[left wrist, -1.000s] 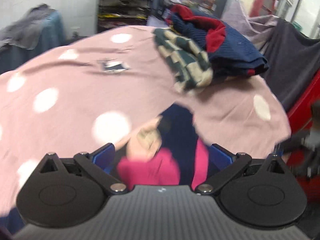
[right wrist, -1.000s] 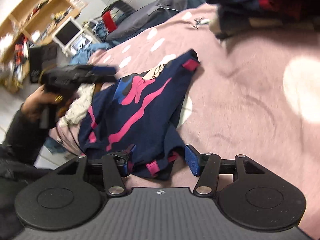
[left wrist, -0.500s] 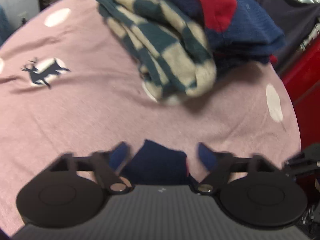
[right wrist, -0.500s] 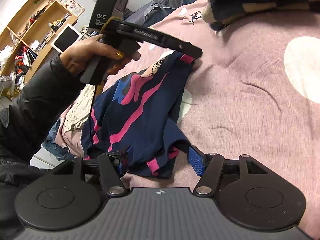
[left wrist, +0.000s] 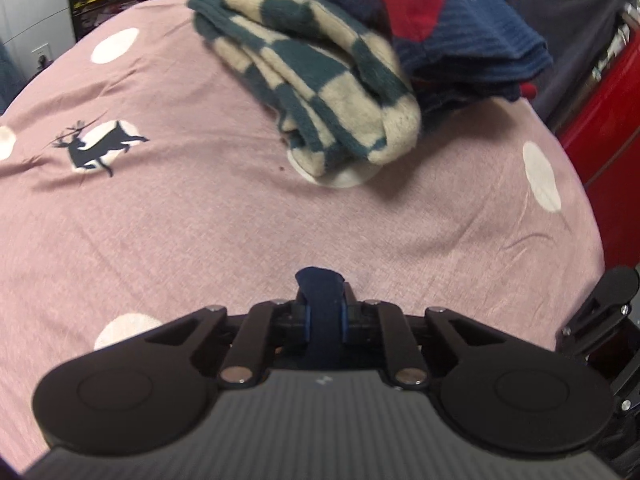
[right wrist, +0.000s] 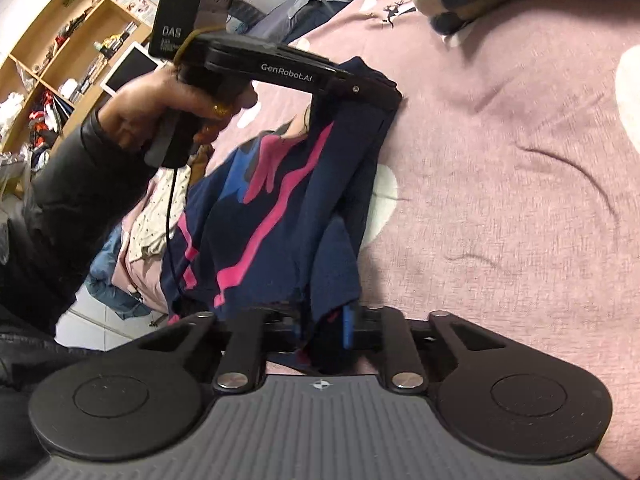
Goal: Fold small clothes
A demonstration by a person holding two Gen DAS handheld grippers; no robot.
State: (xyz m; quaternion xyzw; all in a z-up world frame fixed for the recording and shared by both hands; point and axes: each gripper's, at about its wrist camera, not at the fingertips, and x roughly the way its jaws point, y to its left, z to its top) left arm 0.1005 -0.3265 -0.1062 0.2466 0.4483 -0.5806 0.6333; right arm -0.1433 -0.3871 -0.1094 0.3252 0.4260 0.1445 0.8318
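A small navy garment with pink stripes and a cartoon print hangs stretched between my two grippers above the pink spotted bedsheet. My left gripper is shut on a navy corner of it; in the right wrist view that gripper holds the far top corner. My right gripper is shut on the near edge of the garment. The lower part droops off the bed edge.
A folded green-and-cream checked knit and a navy-and-red knit are stacked at the far side of the bed. A deer print marks the sheet. A red cabinet stands at right; shelves and loose clothes at left.
Both grippers closed from open onto the navy garment. The left gripper moved forward toward the stacked knits and now holds a corner, lifting the garment.
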